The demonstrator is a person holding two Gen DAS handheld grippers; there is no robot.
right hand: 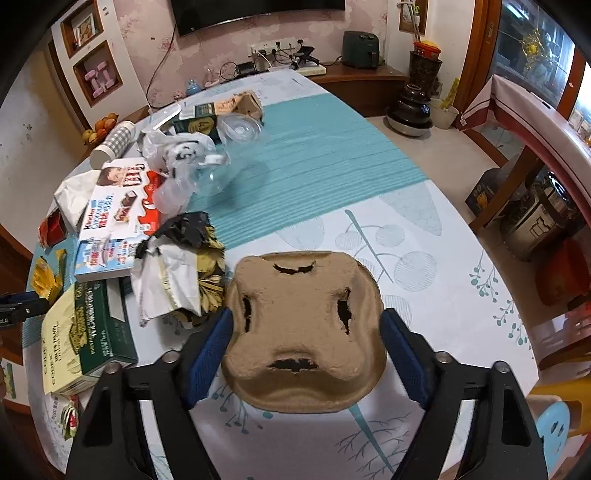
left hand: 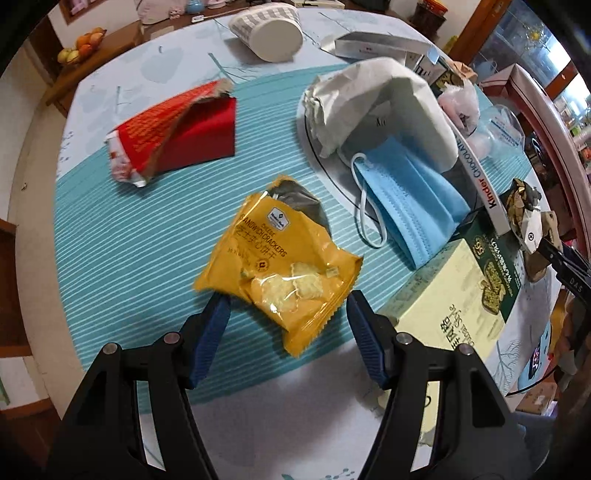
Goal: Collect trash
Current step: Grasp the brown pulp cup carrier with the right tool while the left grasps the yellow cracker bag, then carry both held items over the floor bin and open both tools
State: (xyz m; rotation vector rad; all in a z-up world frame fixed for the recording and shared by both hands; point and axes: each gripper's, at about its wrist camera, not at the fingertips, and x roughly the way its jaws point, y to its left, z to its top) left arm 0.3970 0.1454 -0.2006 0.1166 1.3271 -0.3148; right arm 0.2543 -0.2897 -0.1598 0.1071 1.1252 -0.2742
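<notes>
Left wrist view: the left gripper (left hand: 288, 306) points down at a table covered with a teal striped and white leaf-print cloth (left hand: 122, 243). Its blue-padded jaws stand apart on either side of the near end of a yellow crinkled plastic cracker packet (left hand: 275, 266) that lies flat on the cloth; whether the pads touch the packet cannot be told. At ten o'clock from the packet lies a torn red cardboard box (left hand: 173, 133). At one o'clock a light blue pleated face mask (left hand: 406, 203) lies partly under a crumpled white paper bag (left hand: 380, 103). At three o'clock sits a green and cream cardboard biscuit box (left hand: 465, 288), with a white Kinder chocolate box (left hand: 484, 188) beyond it. A white checked paper cup (left hand: 269, 29) lies on its side at twelve o'clock, far off.

Right wrist view: the right gripper (right hand: 306, 325) reaches down over a brown moulded-pulp cup carrier (right hand: 303, 332), upside down on the white cloth. The jaws straddle it, the left pad looking close against its side; firm contact cannot be told. At ten o'clock lies a crumpled white, black and gold wrapper (right hand: 181, 273), and farther off a clear plastic bottle (right hand: 207, 173).
</notes>
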